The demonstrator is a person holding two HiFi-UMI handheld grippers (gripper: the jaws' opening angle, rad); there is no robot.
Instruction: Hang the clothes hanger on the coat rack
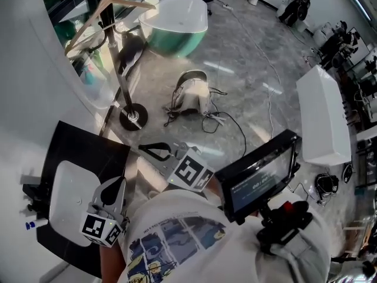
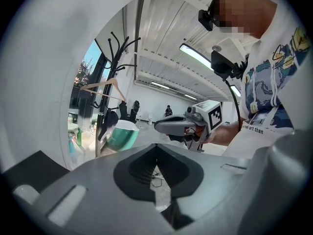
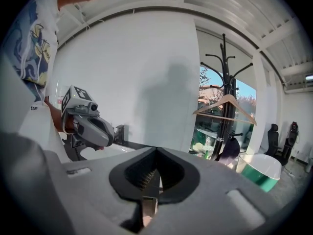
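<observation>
- While the wooden hanger (image 1: 126, 3) hangs on the coat rack (image 1: 120, 69) at upper left, bar roughly level,
- the left gripper (image 1: 113, 187) and right gripper (image 1: 147, 150) sit lower centre, jaws pressed together, empty; the right is nearer.

Showroom-like open hall: freestanding bathtub (image 1: 175, 17), washbasin (image 1: 68, 199), marble-look floor (image 1: 247, 63), distant workstations (image 1: 353, 46).

Your left gripper (image 1: 116, 184) sits close to your body at your left, jaws together and empty. Your right gripper (image 1: 150, 150) reaches forward, tilted slightly down, jaws together, nothing between them.
</observation>
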